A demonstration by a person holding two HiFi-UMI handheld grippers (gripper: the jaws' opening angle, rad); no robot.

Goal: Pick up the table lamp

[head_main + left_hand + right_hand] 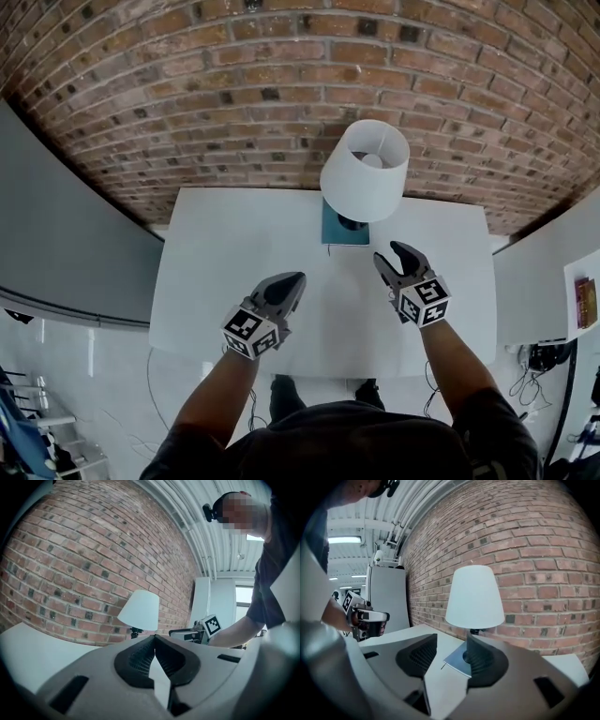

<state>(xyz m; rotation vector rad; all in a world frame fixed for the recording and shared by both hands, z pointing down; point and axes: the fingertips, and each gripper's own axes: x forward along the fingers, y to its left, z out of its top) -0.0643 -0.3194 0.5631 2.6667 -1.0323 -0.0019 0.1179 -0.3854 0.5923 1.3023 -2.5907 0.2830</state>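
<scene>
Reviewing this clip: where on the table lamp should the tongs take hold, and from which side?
Probably the short dark stem between the white shade and the flat blue base. It is the narrow part; the shade flares wide and the base lies flat on the table. Come in level from the person's side, under the shade's rim, with the open right tongs, which face it.

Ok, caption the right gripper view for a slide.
Open right gripper facing the table lamp, brick wall behind.

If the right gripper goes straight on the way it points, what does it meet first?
Probably the table lamp, at its blue base, straight ahead of the open right gripper; depth is unclear, so perhaps the white table first.
</scene>
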